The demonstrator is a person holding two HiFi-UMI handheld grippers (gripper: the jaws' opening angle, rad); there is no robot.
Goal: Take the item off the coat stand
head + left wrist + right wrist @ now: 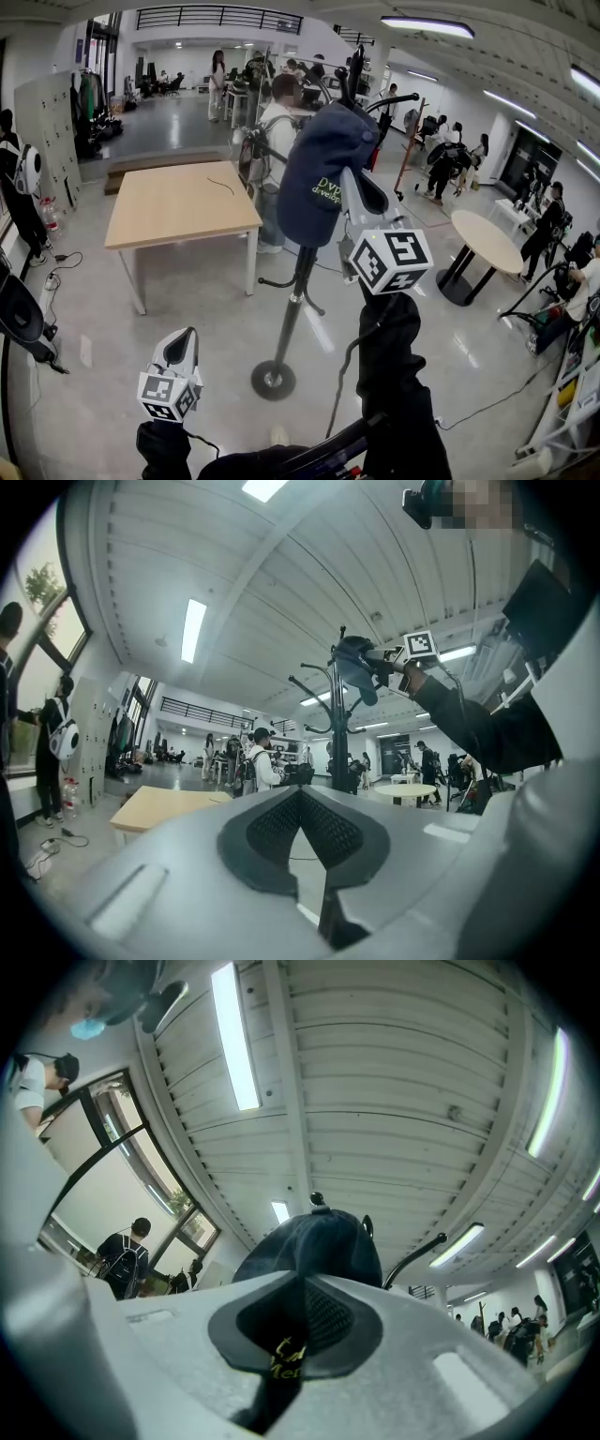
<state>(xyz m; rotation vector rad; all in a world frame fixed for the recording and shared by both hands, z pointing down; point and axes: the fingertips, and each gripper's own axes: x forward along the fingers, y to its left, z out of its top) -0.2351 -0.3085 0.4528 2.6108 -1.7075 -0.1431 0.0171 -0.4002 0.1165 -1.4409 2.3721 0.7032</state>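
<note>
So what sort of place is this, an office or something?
Probably a big open-plan office or lab hall. A wooden table and a round table stand on a grey floor, pale lockers line the left wall, and people are gathered at the far end.

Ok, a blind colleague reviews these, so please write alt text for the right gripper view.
The right gripper has its jaws shut on a dark blue cap with yellow lettering. Behind it a coat stand hook curves up under a ceiling with strip lights.
</note>
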